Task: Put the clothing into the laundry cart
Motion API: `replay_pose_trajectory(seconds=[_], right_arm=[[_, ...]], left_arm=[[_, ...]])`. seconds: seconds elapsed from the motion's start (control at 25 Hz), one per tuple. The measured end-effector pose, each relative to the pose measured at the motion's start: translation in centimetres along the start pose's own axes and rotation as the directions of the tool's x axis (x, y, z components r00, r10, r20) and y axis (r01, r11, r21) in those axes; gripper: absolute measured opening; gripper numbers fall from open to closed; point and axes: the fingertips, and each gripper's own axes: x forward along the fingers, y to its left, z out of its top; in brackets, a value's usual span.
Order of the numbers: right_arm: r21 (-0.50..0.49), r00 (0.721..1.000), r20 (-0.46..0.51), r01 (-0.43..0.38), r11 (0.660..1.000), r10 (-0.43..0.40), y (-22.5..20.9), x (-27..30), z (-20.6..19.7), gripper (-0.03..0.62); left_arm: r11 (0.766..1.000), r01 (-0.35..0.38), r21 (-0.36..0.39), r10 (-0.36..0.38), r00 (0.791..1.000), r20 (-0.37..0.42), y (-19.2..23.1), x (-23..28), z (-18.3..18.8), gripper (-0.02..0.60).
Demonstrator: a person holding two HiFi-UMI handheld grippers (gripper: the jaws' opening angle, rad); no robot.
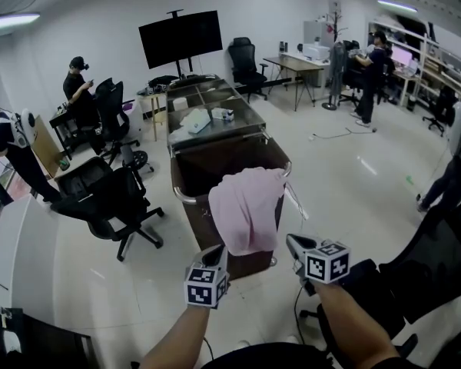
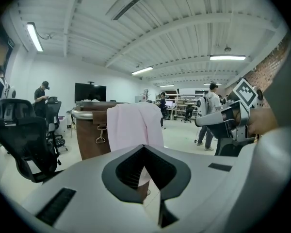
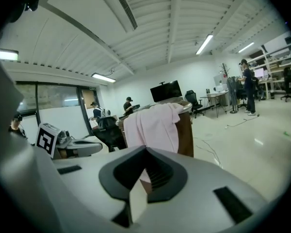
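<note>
A pale pink garment (image 1: 246, 206) (image 2: 133, 125) (image 3: 153, 127) hangs draped over the near rim of the brown laundry cart (image 1: 192, 177) (image 2: 89, 130) (image 3: 185, 135), most of it down the outside wall. My left gripper (image 1: 215, 252) (image 2: 144, 147) sits just below the garment's lower left edge, jaws together, and I cannot make out any cloth pinched in them. To the right of the garment and apart from it, my right gripper (image 1: 292, 243) (image 3: 146, 148) is shut and holds nothing. Each gripper shows in the other's view: the right (image 2: 218, 118), the left (image 3: 82, 147).
A steel table (image 1: 215, 118) with small items stands behind the cart. Black office chairs (image 1: 111, 198) crowd the left, another chair (image 1: 415, 283) is at my right. Several people stand at the room's edges. A cable (image 1: 342, 134) lies on the floor.
</note>
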Motion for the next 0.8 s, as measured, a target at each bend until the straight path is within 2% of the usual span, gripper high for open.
replay_pose_trajectory(seconds=[0.24, 0.4, 0.8], right_arm=[[0.047, 0.998, -0.027, -0.061, 0.997, 0.062, -0.9, -1.4, -2.6, 0.003], [0.034, 0.994, -0.056, -0.092, 0.995, 0.093, -0.9, -2.2, -3.7, 0.003], [-0.013, 0.991, -0.032, -0.134, 0.991, 0.133, -0.6, -2.8, -3.0, 0.003]], left_arm=[[0.999, -0.043, -0.026, 0.042, 0.999, -0.017, -2.4, -0.2, -2.6, 0.000], [0.997, -0.066, -0.043, 0.064, 0.997, -0.040, -3.6, -0.3, -4.0, 0.000], [0.994, -0.098, -0.041, 0.097, 0.995, -0.031, -4.7, -0.9, -3.8, 0.000]])
